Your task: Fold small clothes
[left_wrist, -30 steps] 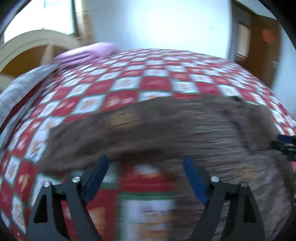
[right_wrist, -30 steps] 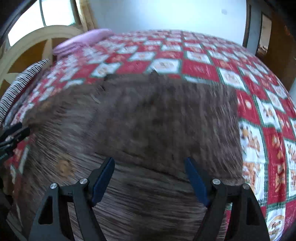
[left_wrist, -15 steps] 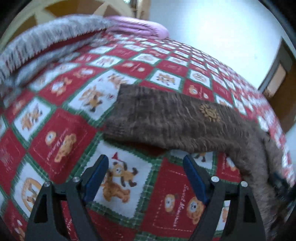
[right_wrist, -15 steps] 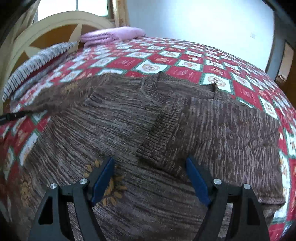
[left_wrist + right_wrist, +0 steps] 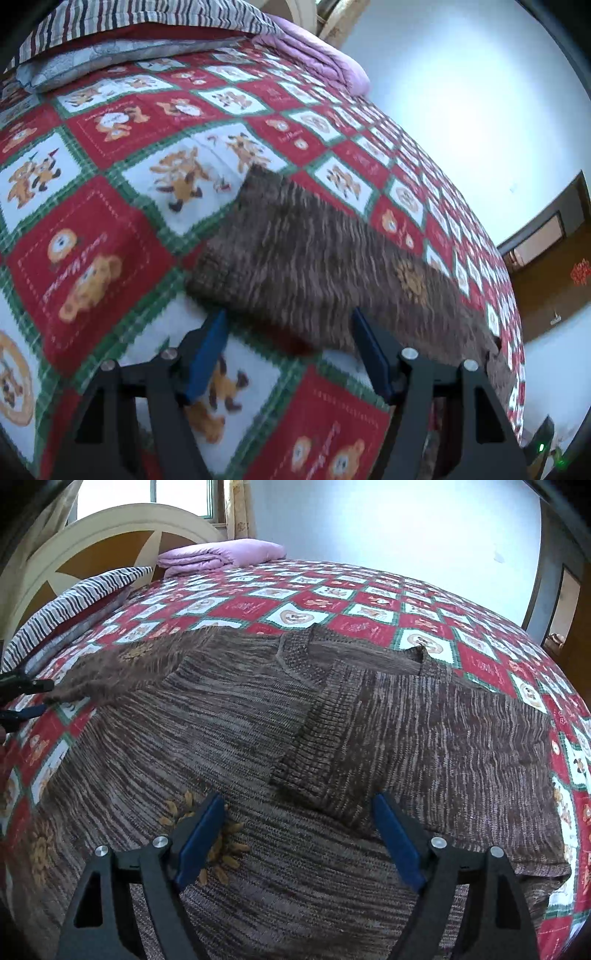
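Observation:
A brown knit sweater (image 5: 229,738) lies flat on the bed. Its right sleeve (image 5: 369,716) is folded across the chest. Its left sleeve (image 5: 295,258) stretches out over the quilt, cuff (image 5: 221,273) toward the pillows. My left gripper (image 5: 288,325) is open, its blue pads just at the sleeve's near edge by the cuff; it also shows at the left edge of the right wrist view (image 5: 22,698). My right gripper (image 5: 299,812) is open and empty, over the folded sleeve's cuff.
A red, white and green patchwork quilt (image 5: 110,206) covers the bed. Striped pillows (image 5: 74,594) and a folded lilac blanket (image 5: 221,554) lie by the cream headboard (image 5: 110,528). A white wall and a brown door (image 5: 546,258) stand beyond.
My left gripper has swung left from the sweater body and closed in on the outstretched sleeve's cuff. My right gripper has stayed open, settling over the folded right sleeve.

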A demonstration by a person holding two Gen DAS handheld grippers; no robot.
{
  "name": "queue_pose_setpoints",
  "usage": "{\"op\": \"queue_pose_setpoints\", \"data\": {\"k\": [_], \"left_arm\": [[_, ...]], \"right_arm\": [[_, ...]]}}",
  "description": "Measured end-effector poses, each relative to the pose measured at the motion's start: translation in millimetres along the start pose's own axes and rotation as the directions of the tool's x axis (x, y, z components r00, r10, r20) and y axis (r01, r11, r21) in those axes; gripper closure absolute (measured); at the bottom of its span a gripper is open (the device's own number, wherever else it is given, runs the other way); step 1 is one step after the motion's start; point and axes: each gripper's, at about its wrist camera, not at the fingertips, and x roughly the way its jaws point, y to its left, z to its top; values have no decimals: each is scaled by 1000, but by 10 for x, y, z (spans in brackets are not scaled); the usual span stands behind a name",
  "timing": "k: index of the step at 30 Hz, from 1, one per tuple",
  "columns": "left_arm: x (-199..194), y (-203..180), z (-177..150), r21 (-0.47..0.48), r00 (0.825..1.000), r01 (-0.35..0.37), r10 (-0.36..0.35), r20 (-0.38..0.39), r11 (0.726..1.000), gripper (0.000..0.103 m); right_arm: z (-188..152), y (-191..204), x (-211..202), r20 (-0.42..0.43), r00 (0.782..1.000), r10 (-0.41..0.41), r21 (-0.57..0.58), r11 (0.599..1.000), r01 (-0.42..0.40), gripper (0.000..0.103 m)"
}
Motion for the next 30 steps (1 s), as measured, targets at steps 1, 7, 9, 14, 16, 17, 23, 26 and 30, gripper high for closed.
{"op": "queue_pose_setpoints", "data": {"k": [1, 7, 9, 14, 16, 17, 23, 26, 30], "left_arm": [[28, 7, 33, -7, 1000, -1, 1, 7, 1000, 33], [117, 71, 165, -12, 1000, -12, 12, 25, 1000, 95], [132, 108, 181, -13, 1000, 4, -4, 4, 1000, 95], [-19, 90, 261, 5, 999, 8, -9, 38, 1000, 95], [-76, 52, 311, 12, 999, 18, -19, 49, 1000, 95], [-83, 26, 327, 18, 998, 18, -19, 52, 1000, 95], [-126, -128, 437, 31, 997, 14, -16, 75, 999, 95], [-170, -295, 463, 69, 995, -13, 5, 100, 998, 95], [-268, -563, 489, 130, 990, -25, 6, 142, 991, 95]], "right_arm": [[-2, 7, 1, 0, 1000, -4, -3, 1000, 4, 19], [-8, 12, -5, 3, 1000, -4, -2, 1000, 4, 19], [-7, 7, -3, 4, 1000, -1, 0, 1000, 1, 19], [-2, -10, -16, 8, 1000, 9, 4, 1000, -9, 19], [16, -68, -76, 18, 999, 51, 28, 998, -51, 19], [26, -113, -137, 29, 997, 74, 47, 996, -76, 19], [41, -264, -536, 67, 995, 79, 59, 995, -83, 19], [-26, -380, -708, 77, 996, 54, 56, 997, -58, 19], [-197, -605, -920, 103, 995, 20, 82, 996, -29, 19]]}}
